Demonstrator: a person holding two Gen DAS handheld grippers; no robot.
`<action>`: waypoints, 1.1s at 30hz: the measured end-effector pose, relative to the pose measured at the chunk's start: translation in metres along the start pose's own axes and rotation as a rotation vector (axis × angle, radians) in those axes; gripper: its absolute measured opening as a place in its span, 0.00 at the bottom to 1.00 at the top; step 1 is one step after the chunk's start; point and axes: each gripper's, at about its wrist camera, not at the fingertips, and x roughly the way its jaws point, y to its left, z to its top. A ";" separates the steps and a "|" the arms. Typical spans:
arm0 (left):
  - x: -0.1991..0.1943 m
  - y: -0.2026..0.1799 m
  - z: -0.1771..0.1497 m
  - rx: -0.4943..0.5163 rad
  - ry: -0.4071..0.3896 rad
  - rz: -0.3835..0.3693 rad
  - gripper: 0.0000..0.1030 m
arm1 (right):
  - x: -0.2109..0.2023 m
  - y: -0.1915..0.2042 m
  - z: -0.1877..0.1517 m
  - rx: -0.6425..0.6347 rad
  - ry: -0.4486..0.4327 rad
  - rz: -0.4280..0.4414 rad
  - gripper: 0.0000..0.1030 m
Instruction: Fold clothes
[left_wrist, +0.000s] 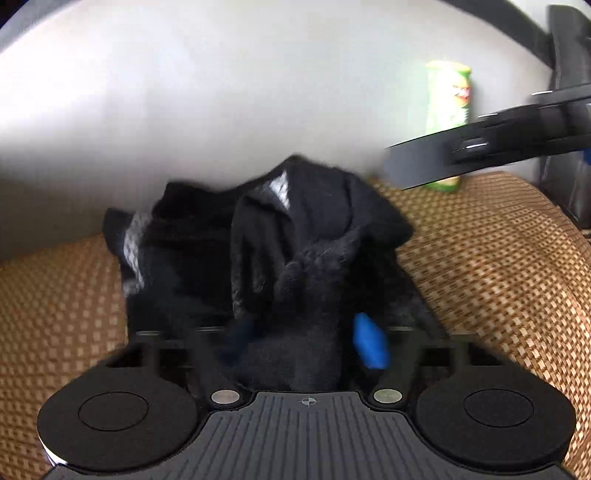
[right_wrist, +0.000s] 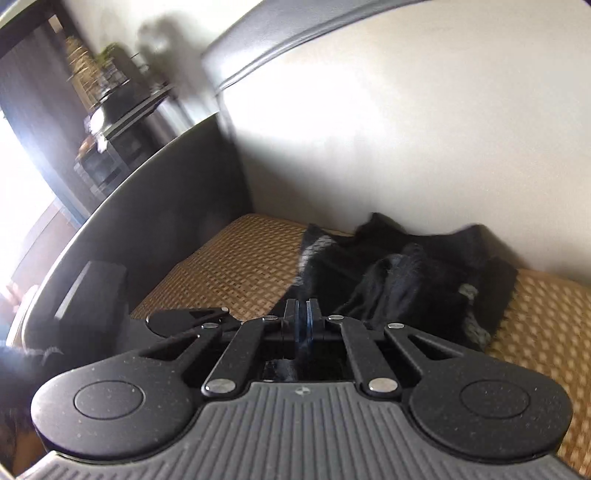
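A black garment (left_wrist: 266, 240) with pale grey patches lies crumpled on the woven tan mat (left_wrist: 498, 266), against the white wall. In the left wrist view my left gripper (left_wrist: 306, 339) has its blue pads apart with a thick bunch of black cloth between them, gripping it. The right gripper's body (left_wrist: 480, 147) crosses the upper right of that view. In the right wrist view my right gripper (right_wrist: 301, 325) has its blue pads pressed together, above the mat (right_wrist: 236, 266), just left of the garment (right_wrist: 406, 284). No cloth shows between them.
A green crisp tube (left_wrist: 447, 122) stands on the mat by the wall at the right. A dark panel (right_wrist: 166, 206) borders the mat on the left in the right wrist view, with shelves (right_wrist: 110, 110) beyond. A dark object (right_wrist: 88, 299) sits at the left.
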 end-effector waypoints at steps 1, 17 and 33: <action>-0.003 0.001 0.000 -0.005 -0.004 -0.002 0.00 | -0.003 -0.001 -0.003 0.038 -0.001 -0.004 0.10; -0.105 -0.048 -0.027 0.046 -0.138 -0.080 0.00 | -0.019 0.005 -0.049 0.545 0.051 0.057 0.62; -0.167 -0.045 -0.065 -0.226 -0.101 -0.070 0.00 | -0.019 0.006 -0.144 1.077 0.000 0.285 0.62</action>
